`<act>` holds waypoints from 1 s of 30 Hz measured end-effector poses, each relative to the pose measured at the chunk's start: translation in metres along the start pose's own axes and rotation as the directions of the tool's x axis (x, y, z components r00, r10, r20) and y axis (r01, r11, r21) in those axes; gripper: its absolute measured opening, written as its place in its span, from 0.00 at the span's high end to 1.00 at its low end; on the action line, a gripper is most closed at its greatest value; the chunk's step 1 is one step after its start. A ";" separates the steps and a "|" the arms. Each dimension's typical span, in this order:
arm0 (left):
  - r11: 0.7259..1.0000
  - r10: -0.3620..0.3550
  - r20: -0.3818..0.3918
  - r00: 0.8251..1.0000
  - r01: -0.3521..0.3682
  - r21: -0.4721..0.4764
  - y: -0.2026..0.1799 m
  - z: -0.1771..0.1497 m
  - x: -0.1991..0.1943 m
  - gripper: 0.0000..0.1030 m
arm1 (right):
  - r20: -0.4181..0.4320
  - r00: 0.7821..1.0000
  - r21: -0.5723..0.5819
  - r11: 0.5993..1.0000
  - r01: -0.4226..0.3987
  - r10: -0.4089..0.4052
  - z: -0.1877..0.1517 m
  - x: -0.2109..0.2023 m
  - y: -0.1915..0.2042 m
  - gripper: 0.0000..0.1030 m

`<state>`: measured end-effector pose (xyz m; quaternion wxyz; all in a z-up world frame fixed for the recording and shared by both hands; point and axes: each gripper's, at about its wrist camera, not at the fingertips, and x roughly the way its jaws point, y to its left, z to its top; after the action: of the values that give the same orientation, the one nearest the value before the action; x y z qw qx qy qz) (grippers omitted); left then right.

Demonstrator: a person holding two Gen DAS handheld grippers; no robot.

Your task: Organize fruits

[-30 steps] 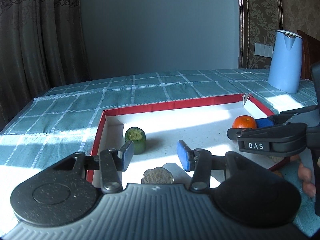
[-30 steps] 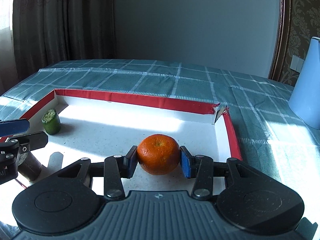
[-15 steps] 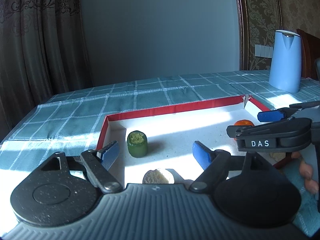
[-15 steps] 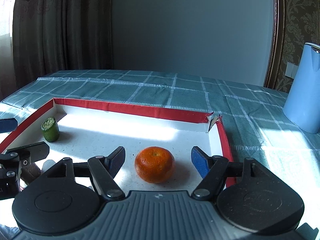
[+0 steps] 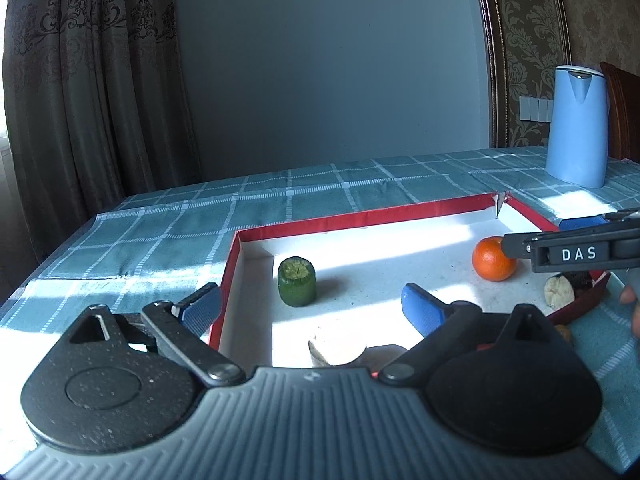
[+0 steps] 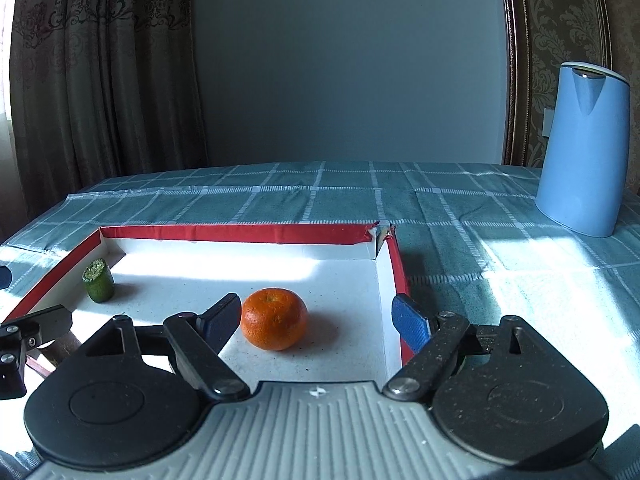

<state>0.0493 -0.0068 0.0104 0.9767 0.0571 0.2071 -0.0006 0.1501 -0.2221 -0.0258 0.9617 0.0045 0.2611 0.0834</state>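
The right gripper (image 6: 320,320) has its jaws spread wide, holding nothing. The orange (image 6: 274,319) sits on the tray floor between them, nearer the left blue pad, which looks just short of touching it; contact cannot be told for sure. The right pad hangs over the tray's right wall.

The left gripper (image 5: 308,307) is also spread and holds nothing. Its left pad is outside the tray's left wall, its right pad over the floor. Just past the gripper body, between the jaws, lies a pale round cut piece (image 5: 337,348), partly hidden by the body.

The tray (image 6: 240,234) is a shallow white box with red rims, one far corner torn. It rests on a teal checked cloth (image 6: 360,196).

The left view alone shows the pale piece at the near edge and a second pale cut piece (image 5: 559,292) by the tray's right near corner, below the right gripper's "DAS" finger, with something dark beside it that cannot be made out. The right view alone shows the orange's stem end and the tip of the left gripper at the frame's left edge.

Counted across both views: one orange, one green stub (image 5: 296,281) standing upright near the far left corner, two pale pieces, one tray, one blue kettle (image 6: 582,152) well beyond the tray on the right.
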 end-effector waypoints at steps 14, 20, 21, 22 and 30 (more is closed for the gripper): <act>0.995 -0.076 0.050 0.996 0.079 -0.067 0.018 -0.022 -0.049 0.07 | 0.024 0.999 0.035 0.999 -0.030 0.029 -0.019 -0.036 -0.010 0.20; 0.976 -0.212 0.034 0.977 0.211 0.045 -0.004 -0.034 -0.065 0.07 | 0.057 0.998 0.065 0.997 -0.028 0.024 -0.030 -0.058 -0.020 0.20; 0.970 -0.233 0.031 0.972 0.230 0.076 -0.011 -0.037 -0.068 0.07 | 0.060 0.998 0.072 0.997 -0.027 0.023 -0.031 -0.060 -0.021 0.20; 0.966 -0.241 0.030 0.970 0.237 0.103 -0.016 -0.038 -0.069 0.07 | 0.059 0.998 0.077 0.997 -0.030 0.025 -0.031 -0.060 -0.022 0.20; 0.948 -0.264 -0.019 0.964 0.263 0.180 -0.035 -0.044 -0.066 0.07 | 0.028 0.999 0.071 0.997 -0.034 0.032 -0.032 -0.057 -0.020 0.20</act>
<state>-0.0300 -0.0377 -0.0062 0.9591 0.1176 0.2093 -0.1501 0.0883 -0.2519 -0.0258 0.9628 0.0441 0.2510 0.0899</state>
